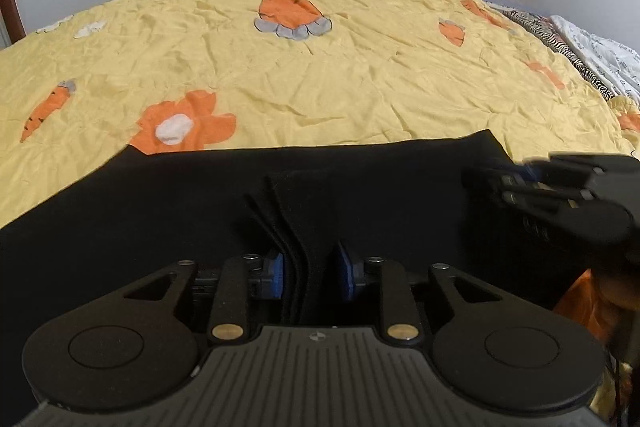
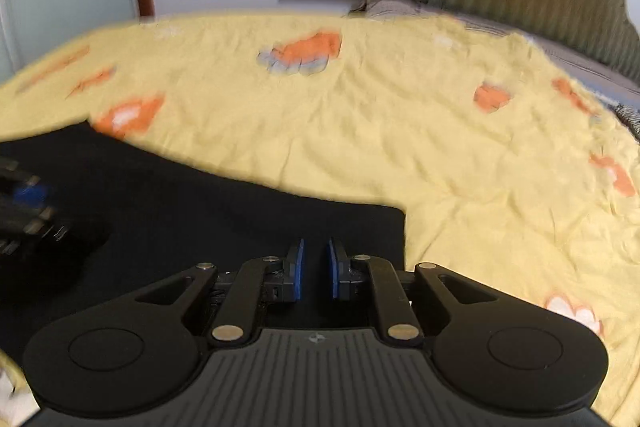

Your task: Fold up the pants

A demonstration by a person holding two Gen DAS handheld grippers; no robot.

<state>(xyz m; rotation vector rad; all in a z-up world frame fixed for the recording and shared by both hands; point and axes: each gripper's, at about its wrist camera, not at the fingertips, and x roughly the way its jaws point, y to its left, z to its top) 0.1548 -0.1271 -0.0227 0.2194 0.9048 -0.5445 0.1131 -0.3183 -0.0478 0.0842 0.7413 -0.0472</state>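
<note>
Left wrist view: my left hand-held gripper [image 1: 308, 275] stands open around stacked pants [image 1: 160, 219] layers to pinch them; right hand-held gripper [image 2: 314, 269], narrowly parted, holds nothing.

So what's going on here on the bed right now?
A person with a handheld gripper in each hand is folding black pants on a yellow carrot-print bedspread. The left gripper has layered edges of the pants standing between its blue pads, with the jaws apart, not clamped. The right gripper sits open over the pants' right corner with nothing between its pads. The pants lie mostly flat and look partly folded.
</note>
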